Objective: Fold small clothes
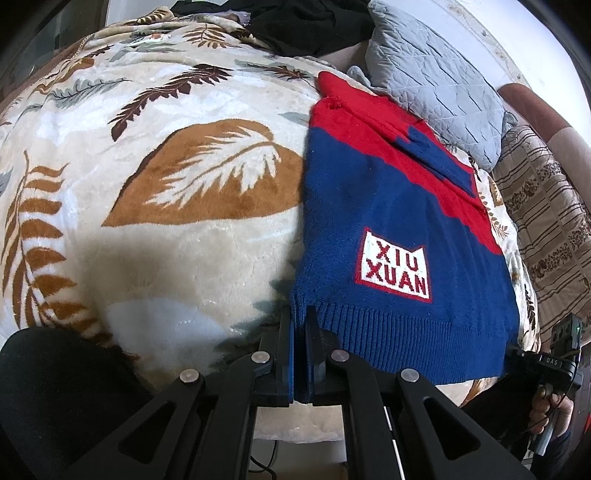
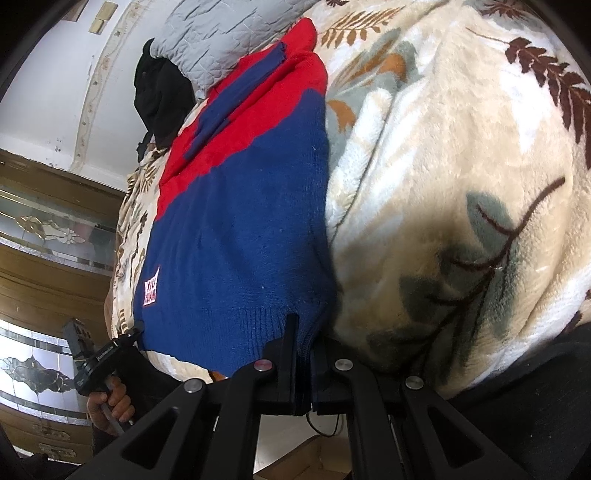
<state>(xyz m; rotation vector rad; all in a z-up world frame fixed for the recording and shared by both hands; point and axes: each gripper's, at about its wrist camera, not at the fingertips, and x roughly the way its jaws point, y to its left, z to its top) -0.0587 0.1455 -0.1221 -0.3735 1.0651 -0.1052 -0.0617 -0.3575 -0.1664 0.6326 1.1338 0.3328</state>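
Two claws, each clamped on a corner of the ribbed hem of one sweater [image 1: 388, 206]: the left claw [image 1: 300, 325] at one corner, the right claw [image 2: 303, 332] at the other. The sweater lies flat on one leaf-patterned blanket [image 1: 166, 221], beside one gray pillow [image 1: 436, 85].

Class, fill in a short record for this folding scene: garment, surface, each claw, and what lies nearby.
garment: blue and red knitted sweater, lying flat, white label reading XIU XUAN
surface: fleece blanket with a leaf print
left claw: shut on the sweater's ribbed hem at one corner
right claw: shut on the hem at the other corner
nearby: grey quilted pillow beyond the red end; black clothing further back
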